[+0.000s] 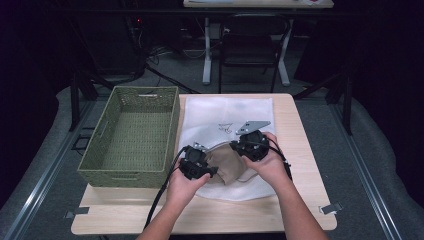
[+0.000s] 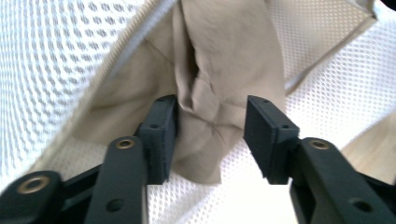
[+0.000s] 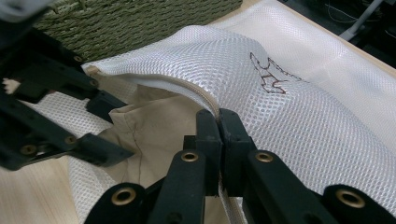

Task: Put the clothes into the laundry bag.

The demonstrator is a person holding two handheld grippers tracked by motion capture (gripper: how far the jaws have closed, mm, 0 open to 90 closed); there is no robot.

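High view: on the worktop [image 1: 300, 150], beside a green wicker basket [image 1: 132, 132], both tongs work a beige cloth [image 1: 225, 162] into a white mesh laundry bag [image 1: 225, 115].

Left gripper view: the left tongs [image 2: 210, 135] stand partly open, the limp, light cloth loose between them.

Right gripper view: the right tongs [image 3: 218, 140] pinch the bag's zipper edge [image 3: 205, 100], a sound hold on soft, floppy mesh.

The beige cloth [image 2: 224, 88] runs into the white mesh bag [image 2: 51, 70], its far end hidden; the embroidered mark [image 3: 271, 74] is unreadable.
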